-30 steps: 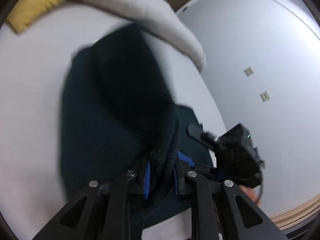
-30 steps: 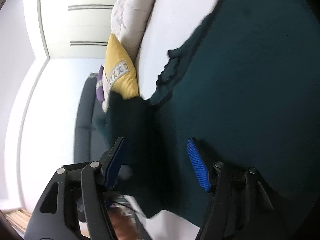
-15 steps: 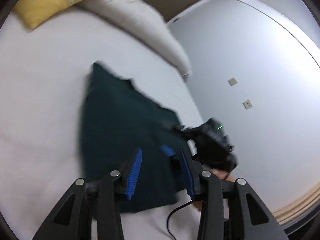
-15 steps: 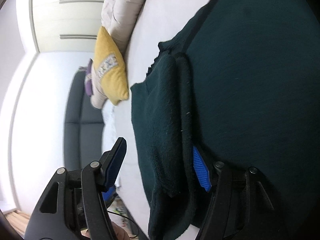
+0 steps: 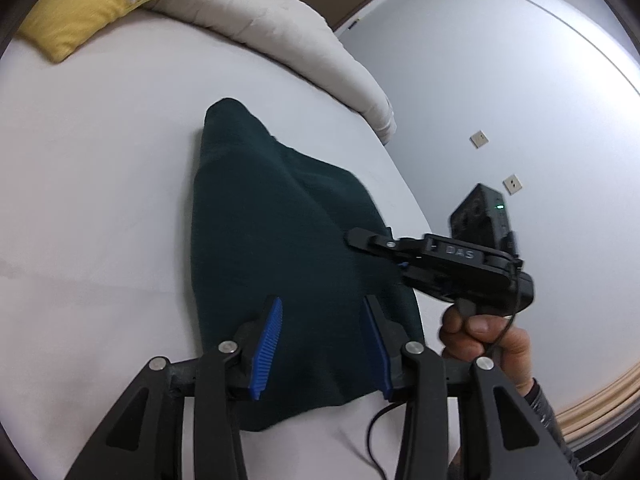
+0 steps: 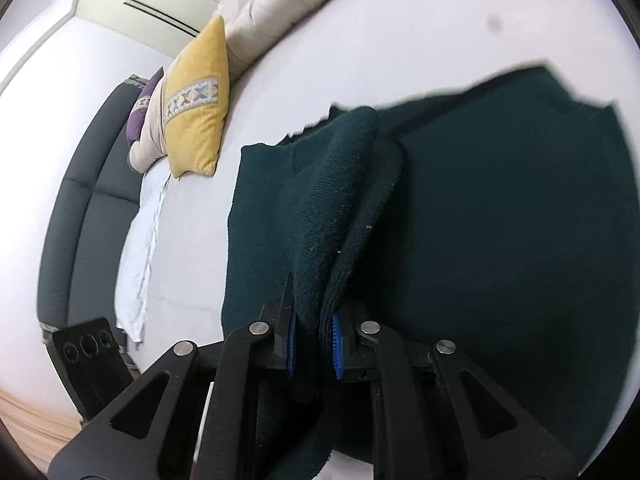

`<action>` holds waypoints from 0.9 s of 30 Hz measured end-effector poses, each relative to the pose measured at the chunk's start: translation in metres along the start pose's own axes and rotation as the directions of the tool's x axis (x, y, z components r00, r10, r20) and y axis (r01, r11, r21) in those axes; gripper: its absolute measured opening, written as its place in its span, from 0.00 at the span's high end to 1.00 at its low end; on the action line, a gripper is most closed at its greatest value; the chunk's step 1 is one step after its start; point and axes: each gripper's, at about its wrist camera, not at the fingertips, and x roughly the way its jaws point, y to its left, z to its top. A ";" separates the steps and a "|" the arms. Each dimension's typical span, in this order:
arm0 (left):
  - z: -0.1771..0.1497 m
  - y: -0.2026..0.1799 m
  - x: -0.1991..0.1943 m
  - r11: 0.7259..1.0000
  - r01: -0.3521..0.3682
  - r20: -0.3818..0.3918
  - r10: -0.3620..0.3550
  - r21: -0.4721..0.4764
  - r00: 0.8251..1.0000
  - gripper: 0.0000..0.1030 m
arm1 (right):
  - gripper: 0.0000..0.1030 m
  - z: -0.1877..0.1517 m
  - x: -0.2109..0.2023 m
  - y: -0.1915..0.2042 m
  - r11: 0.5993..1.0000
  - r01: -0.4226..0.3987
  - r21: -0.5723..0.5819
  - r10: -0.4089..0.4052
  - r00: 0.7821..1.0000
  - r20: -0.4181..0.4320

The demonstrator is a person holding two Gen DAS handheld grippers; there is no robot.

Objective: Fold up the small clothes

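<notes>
A dark green knit garment [image 5: 280, 240] lies folded on the white bed [image 5: 88, 184]. My left gripper [image 5: 320, 344] is open and empty, hovering just over the garment's near end. My right gripper [image 6: 314, 340] is shut on a folded edge of the garment [image 6: 340, 208], with thick layers pinched between its blue pads. In the left wrist view the right gripper [image 5: 404, 268] reaches over the garment's right edge, held by a hand [image 5: 484, 340].
A yellow cushion [image 5: 96, 0] and a pale duvet [image 5: 288, 28] lie at the head of the bed. A dark headboard [image 6: 84, 208] and a purple cushion [image 6: 140, 116] are behind. The bed's right edge borders a white wall [image 5: 500, 92].
My left gripper let go of the garment, opened and drew back. My right gripper closed on the garment's folded edge. The garment now lies flatter on the bed.
</notes>
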 end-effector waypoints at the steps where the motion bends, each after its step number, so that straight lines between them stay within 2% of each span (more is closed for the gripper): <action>1: 0.001 -0.005 0.005 1.000 -0.005 -0.003 0.005 0.013 1.000 0.57 | 0.89 0.001 -0.010 -0.002 1.000 0.007 -0.017 -0.007 1.000 0.012; 6: 0.014 -0.037 0.025 0.995 -0.028 0.002 0.028 0.100 1.000 0.52 | 0.89 0.005 -0.057 -0.016 0.998 0.035 -0.046 -0.032 0.997 0.077; 11: 0.023 -0.063 0.059 0.983 -0.065 0.003 0.065 0.174 0.998 0.50 | 0.89 0.007 -0.102 -0.064 0.999 0.036 0.017 -0.038 0.990 0.139; 12: 0.024 -0.065 0.067 0.979 -0.081 0.000 0.083 0.187 0.997 0.50 | 0.89 0.007 -0.103 -0.073 0.999 0.037 0.029 -0.041 0.989 0.139; 15: 0.020 -0.056 0.093 0.973 -0.125 -0.043 0.136 0.194 0.990 0.50 | 0.89 -0.003 -0.081 -0.121 0.991 0.074 0.115 -0.081 0.995 0.058; 17: 0.014 -0.048 0.103 0.970 -0.140 -0.055 0.154 0.198 0.987 0.50 | 0.90 -0.008 -0.079 -0.145 0.985 -0.016 0.173 0.000 0.996 0.093; 18: 0.012 -0.046 0.102 0.969 -0.140 -0.052 0.153 0.203 0.987 0.50 | 0.90 -0.011 -0.082 -0.148 0.982 -0.040 0.186 0.019 0.994 0.110; 23: 0.011 -0.048 0.094 0.970 -0.136 -0.036 0.146 0.203 0.989 0.49 | 0.87 -0.008 -0.097 -0.138 0.991 0.019 0.132 -0.035 0.992 0.120; 27: 0.007 -0.052 0.085 0.969 -0.128 -0.014 0.134 0.210 0.991 0.43 | 0.89 -0.002 -0.099 -0.137 0.989 0.064 0.133 -0.080 0.990 0.118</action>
